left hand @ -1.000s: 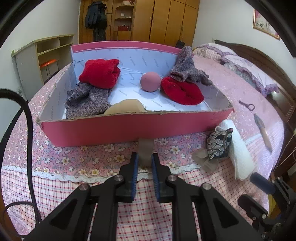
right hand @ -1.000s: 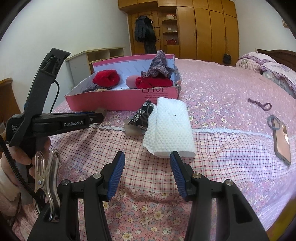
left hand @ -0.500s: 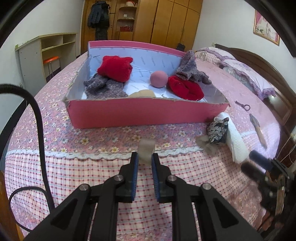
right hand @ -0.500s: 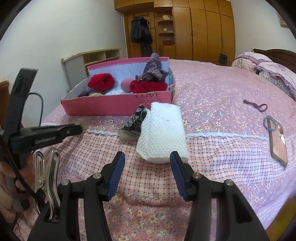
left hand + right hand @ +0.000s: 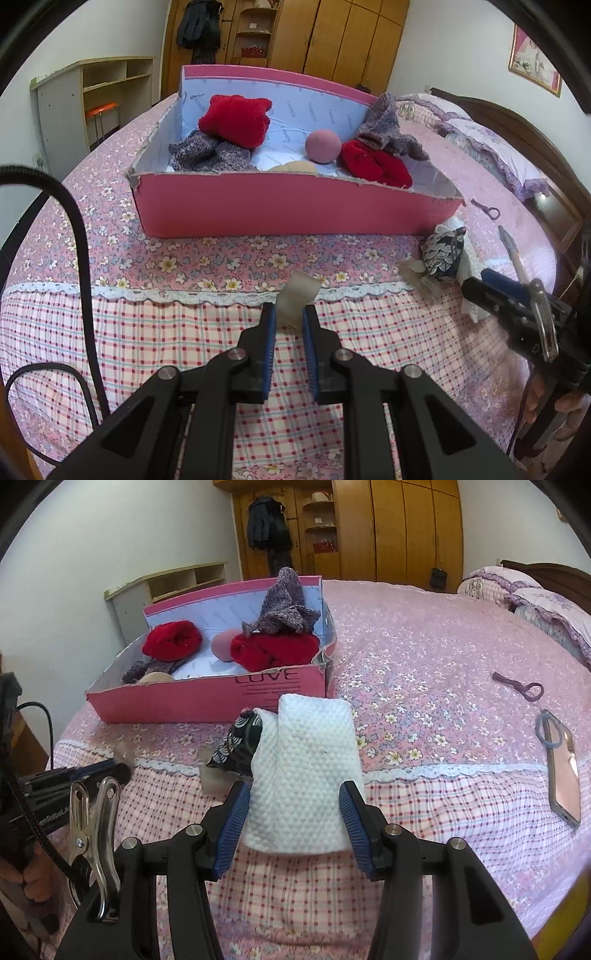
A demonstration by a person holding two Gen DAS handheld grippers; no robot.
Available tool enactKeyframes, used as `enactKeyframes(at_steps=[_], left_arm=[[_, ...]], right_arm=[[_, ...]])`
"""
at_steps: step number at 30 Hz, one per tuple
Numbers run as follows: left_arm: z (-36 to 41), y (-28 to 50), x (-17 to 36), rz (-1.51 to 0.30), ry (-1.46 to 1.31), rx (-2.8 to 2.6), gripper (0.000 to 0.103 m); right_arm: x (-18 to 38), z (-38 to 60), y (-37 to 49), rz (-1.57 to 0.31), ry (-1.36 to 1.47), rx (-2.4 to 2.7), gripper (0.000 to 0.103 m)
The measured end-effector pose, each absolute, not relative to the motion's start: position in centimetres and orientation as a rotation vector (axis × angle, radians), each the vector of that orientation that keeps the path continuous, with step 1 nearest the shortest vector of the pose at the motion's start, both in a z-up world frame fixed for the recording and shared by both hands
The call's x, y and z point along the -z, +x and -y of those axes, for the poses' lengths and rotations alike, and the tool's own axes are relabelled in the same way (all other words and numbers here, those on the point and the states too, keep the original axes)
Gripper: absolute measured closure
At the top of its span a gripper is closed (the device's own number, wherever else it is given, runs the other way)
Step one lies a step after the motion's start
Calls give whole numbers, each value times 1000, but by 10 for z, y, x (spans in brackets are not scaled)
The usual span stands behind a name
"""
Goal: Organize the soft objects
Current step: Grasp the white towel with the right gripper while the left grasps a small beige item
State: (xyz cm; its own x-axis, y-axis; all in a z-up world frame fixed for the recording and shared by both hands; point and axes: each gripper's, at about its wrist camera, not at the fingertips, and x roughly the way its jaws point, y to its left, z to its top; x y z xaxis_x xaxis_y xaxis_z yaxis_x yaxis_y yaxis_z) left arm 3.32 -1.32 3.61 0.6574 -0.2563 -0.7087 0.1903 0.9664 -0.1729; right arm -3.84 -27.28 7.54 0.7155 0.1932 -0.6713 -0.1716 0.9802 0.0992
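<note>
A pink box [image 5: 288, 206] on the bed holds red knits [image 5: 236, 120], grey knits [image 5: 210, 155], a pink ball [image 5: 323, 146] and a beige pad [image 5: 295, 168]. My left gripper [image 5: 289, 325] is shut on a small translucent soft piece [image 5: 297, 297], held above the bedspread in front of the box. My right gripper [image 5: 293, 805] is open, its fingers on either side of the near end of a folded white towel [image 5: 306, 768]. A dark patterned pouch [image 5: 240, 746] lies against the towel's left side. The box also shows in the right wrist view [image 5: 207, 698].
A phone [image 5: 563, 771] and a purple hair tie [image 5: 524, 686] lie on the bed to the right. A second translucent piece [image 5: 214, 781] sits by the pouch. Shelving [image 5: 92, 96] and wardrobes [image 5: 388, 528] stand behind. Pillows [image 5: 491, 147] lie at the right.
My left gripper has pulled back from the box with the translucent piece. My right gripper has moved forward, so its open fingers now flank the towel's near end.
</note>
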Motion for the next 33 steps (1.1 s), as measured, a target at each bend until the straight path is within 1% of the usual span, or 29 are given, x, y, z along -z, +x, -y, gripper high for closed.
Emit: enactKeyframes(at_steps=[8,10,11,13,14,15,16,17,33], left_arm=[[13,33,-36,-814,-86,253,88],[12,33,-35,-814,-86,253,88],[12,33,-36,-814,-86,253,88],[12,33,-36,-814,-87,253,88],[11,32,-36,-814,-88,253,88],[11,31,-36,-813,-89,253,88],[10,30,-37,-811,-91,255,88],[9,29,-38,-808,-92,256,88],[0,4,-64,-750,-112,276,88]], right_arm=[[-74,271,-38,-736,-11,-236,52],[-73,270,-40,-737,-27,-234,59],[-72,269,-41,-738,-40,-230,65],[-72,268,-41,-740,-58,-225,74],[-72,268,-42,-741,-59,-226,82],[-72,269,-42,-745,-49,-230,86],[-74,271,-42,-746,-36,-233,88],[-75,272,-42,-743,-27,-234,92],[-109,288,-67,-660,72,-250,93]])
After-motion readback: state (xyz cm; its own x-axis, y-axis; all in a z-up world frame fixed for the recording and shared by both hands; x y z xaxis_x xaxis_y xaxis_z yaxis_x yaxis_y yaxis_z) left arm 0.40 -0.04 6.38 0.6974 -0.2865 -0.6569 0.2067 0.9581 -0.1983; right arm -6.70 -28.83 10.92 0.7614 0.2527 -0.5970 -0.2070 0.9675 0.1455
